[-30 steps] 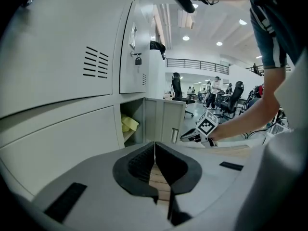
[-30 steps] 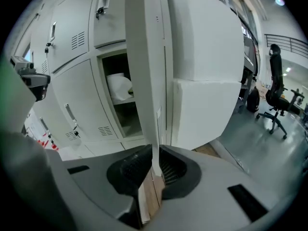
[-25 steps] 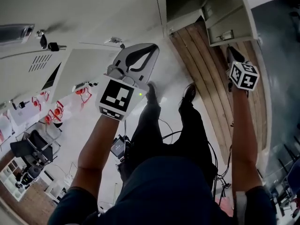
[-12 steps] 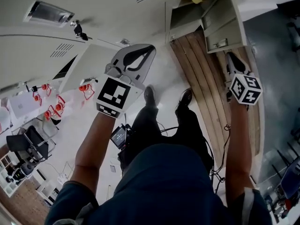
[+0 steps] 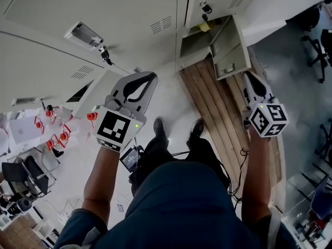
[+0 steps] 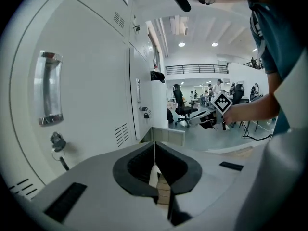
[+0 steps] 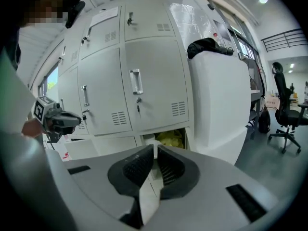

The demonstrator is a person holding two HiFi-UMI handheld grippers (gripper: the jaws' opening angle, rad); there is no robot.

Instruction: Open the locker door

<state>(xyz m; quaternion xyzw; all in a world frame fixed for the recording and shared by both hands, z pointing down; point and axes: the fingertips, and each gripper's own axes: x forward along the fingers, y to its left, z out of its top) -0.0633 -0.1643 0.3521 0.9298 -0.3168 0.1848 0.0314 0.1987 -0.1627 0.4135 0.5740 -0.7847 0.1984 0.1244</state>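
A wall of white lockers (image 5: 129, 9) fills the top of the head view. The closed door nearest my left gripper has a metal handle (image 6: 48, 88) with a key hanging in its lock (image 6: 58, 143); both also show from above, handle (image 5: 83, 32) and key (image 5: 105, 55). My left gripper (image 5: 151, 77) (image 6: 154, 146) hangs in the air short of that door, shut and empty. A low locker door (image 5: 228, 45) stands open, with something yellow (image 7: 168, 138) inside. My right gripper (image 5: 250, 75) (image 7: 154, 147) points toward it from a distance, shut and empty.
A wooden plank strip (image 5: 218, 108) runs along the floor before the open locker. The person's shoes (image 5: 158, 126) stand on the white floor. Office chairs (image 5: 316, 51) stand to the right, red items (image 5: 57, 136) lie at the left. A big white panel (image 7: 221, 105) juts out beside the lockers.
The head view has tilted up, so more of the lockers shows. Both grippers sit lower in the view and stay shut; the left one has drifted left.
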